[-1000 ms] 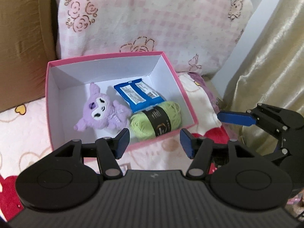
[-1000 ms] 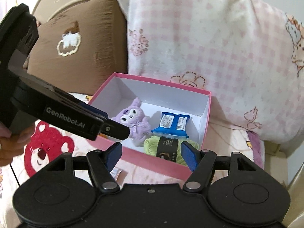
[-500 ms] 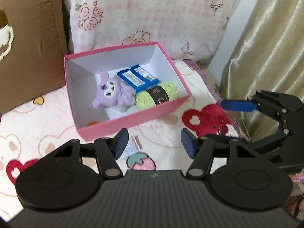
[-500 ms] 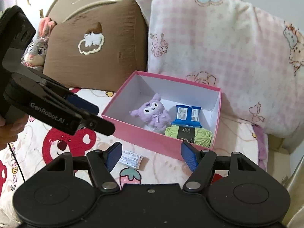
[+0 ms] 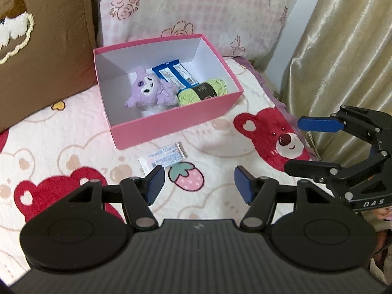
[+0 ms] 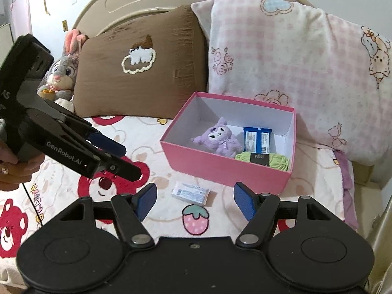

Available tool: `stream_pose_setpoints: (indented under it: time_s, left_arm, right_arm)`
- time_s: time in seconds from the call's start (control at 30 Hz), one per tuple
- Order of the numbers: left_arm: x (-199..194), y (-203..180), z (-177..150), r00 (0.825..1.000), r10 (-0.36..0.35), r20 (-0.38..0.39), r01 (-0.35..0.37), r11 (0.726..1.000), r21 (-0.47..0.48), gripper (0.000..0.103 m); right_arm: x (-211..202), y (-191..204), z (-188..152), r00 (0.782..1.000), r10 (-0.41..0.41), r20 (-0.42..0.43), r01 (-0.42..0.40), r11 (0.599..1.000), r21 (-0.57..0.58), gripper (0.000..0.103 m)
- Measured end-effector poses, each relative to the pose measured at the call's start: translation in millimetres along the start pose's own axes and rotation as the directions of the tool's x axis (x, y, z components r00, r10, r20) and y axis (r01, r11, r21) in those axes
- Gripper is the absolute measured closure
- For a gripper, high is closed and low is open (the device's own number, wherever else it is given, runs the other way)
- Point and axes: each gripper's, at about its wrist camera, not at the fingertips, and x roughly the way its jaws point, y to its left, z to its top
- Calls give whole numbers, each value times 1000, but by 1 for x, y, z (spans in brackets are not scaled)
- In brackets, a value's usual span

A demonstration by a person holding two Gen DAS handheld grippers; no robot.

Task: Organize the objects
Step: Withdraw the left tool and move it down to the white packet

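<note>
A pink box [image 5: 171, 125] [image 6: 220, 166] stands on the bed. In it lie a purple plush [image 5: 149, 90] [image 6: 218, 137], a blue snack packet [image 5: 176, 73] [image 6: 256, 137] and a green yarn skein [image 5: 203, 90] [image 6: 264, 160]. A small white packet [image 5: 163, 158] [image 6: 192, 192] lies on the blanket in front of the box. My left gripper [image 5: 198, 187] is open and empty, just short of the white packet. My right gripper [image 6: 194, 201] is open and empty, also short of that packet; it shows at the right of the left wrist view [image 5: 318, 144].
A brown pillow [image 6: 142, 73] and a pink checked pillow [image 6: 294, 56] lean behind the box. A grey rabbit plush [image 6: 61, 73] sits at the far left. A gold curtain [image 5: 343, 49] hangs right of the bed. The blanket [image 5: 61, 147] has red bear prints.
Both grippers have pulled back from the box, which now looks smaller and farther. The white packet on the blanket has come into view. Both stay open.
</note>
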Motion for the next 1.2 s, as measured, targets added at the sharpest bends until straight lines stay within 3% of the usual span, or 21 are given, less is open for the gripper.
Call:
stream_pose_setpoints:
  time_s: [0.27, 0.47, 0.57, 0.93, 1.07, 1.2]
  left_arm:
    - [4, -5, -27, 999, -7, -34, 7, 1000, 12, 37]
    - [17, -1, -42, 1000, -4, -3, 4, 1000, 10, 32]
    - [29, 6, -50, 1000, -10, 12, 10, 1000, -14, 31]
    - [58, 43, -62, 997, 18, 78, -12, 996, -86, 30]
    - [77, 53, -62, 994, 46, 96, -35, 993, -109, 28]
    - [98, 67, -63, 995, 21, 98, -5, 987, -163, 28]
  right_arm:
    - [1, 13, -15, 998, 56, -43, -58, 998, -41, 27]
    - [17, 18, -35, 992, 111, -60, -113, 993, -31, 26]
    - [26, 23, -46, 994, 102, -43, -105, 992, -75, 19]
    - [82, 17, -64, 993, 118, 29, -113, 985, -130, 18]
    - [102, 19, -63, 983, 182, -12, -182, 974, -134, 18]
    - [124, 20, -62, 985, 168, -25, -170, 974, -149, 18]
